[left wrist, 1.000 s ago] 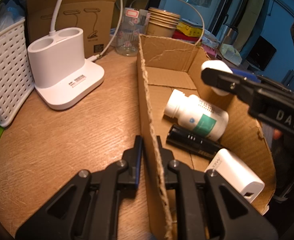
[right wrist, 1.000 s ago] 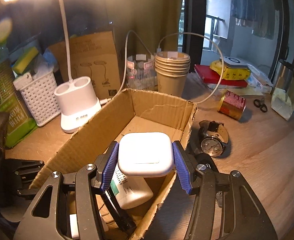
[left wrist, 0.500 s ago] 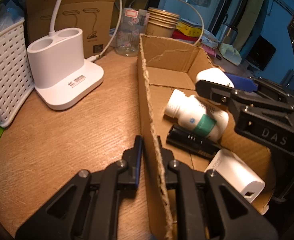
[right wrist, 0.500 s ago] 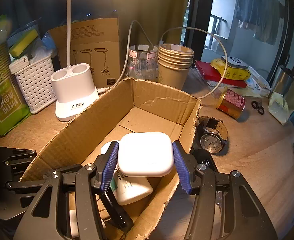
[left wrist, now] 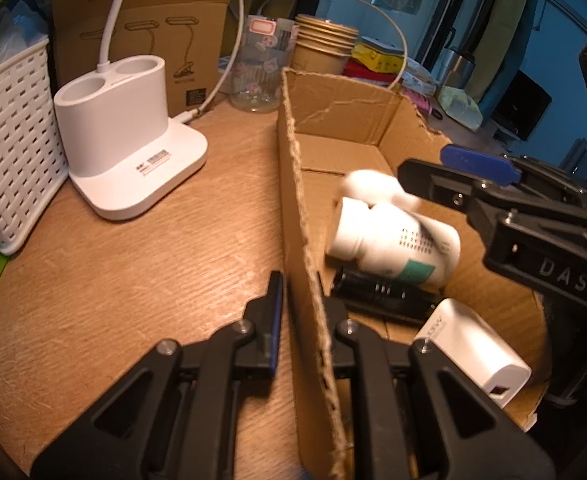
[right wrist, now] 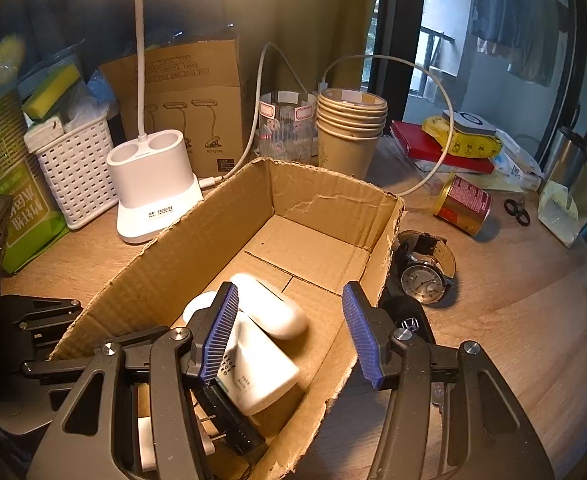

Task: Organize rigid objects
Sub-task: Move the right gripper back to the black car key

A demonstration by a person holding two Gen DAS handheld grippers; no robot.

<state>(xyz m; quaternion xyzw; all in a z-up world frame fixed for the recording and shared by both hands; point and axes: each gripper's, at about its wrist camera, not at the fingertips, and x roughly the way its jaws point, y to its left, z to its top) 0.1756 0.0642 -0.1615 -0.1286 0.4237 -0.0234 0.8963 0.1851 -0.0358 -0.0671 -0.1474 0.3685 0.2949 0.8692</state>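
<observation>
Right gripper (right wrist: 289,330) jaws released over cardboard box (right wrist: 325,200); white earbud case (right wrist: 269,308) lying on pill bottle (right wrist: 253,368) inside. Left gripper (left wrist: 299,308) clenching box wall. Wristwatch (right wrist: 423,276), can (right wrist: 463,204) remaining on worktop (right wrist: 513,300).

One cardboard box (right wrist: 325,208), one white bottle (left wrist: 393,240), one charger (left wrist: 473,344), one watch (right wrist: 423,276)

Right claw (right wrist: 289,330) now apart, white case (right wrist: 271,310) dropped into box (right wrist: 325,216).

Black claw (right wrist: 289,330), ribbed blue pads (right wrist: 219,332), silver screws
</observation>
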